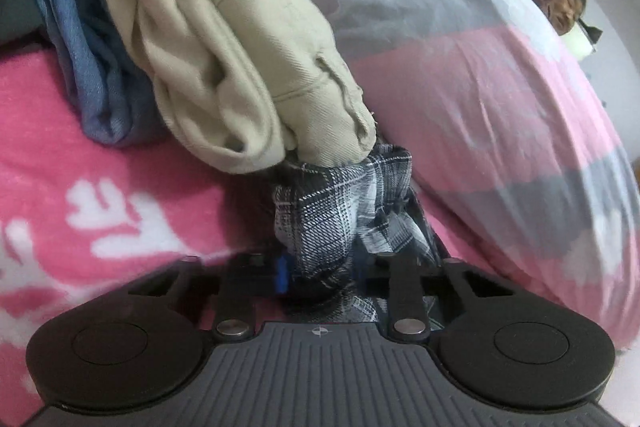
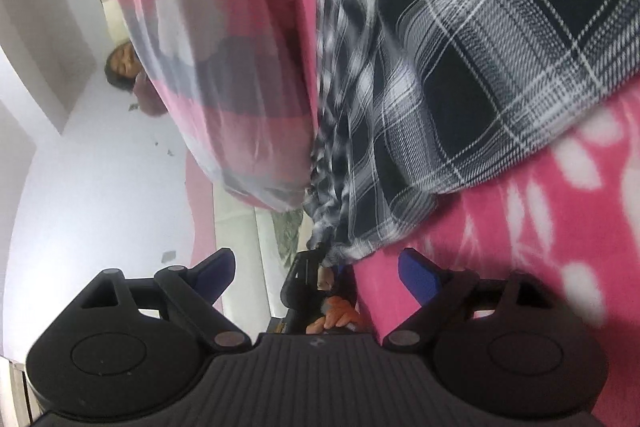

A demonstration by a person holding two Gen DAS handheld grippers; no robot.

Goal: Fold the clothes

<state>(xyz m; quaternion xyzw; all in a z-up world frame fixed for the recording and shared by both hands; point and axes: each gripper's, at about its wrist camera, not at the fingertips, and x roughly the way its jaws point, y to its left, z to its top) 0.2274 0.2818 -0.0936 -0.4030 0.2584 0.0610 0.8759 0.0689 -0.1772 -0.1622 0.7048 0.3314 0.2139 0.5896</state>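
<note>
Plaid shirt (image 1: pixel 332 211) lies on the bed's pink blanket (image 1: pixel 80 131), one bunched end clamped in the left tool (image 1: pixel 332 279), whose fingers are drawn together on the cloth. The right tool (image 2: pixel 316 267) stands with its blue pads (image 2: pixel 420 275) apart, holding nothing, just short of the shirt's gathered edge. I judge the step to be pulling or spreading the shirt; a fold would next need the right tool to close on a free edge or corner. Only the left view shows the beige garment (image 1: pixel 224 39) and blue garment (image 1: pixel 80 39) piled beyond. The right view alone shows the shirt's broad flat part. Farther off, both show the pink-grey quilt (image 1: pixel 460 59) and a person.
</note>
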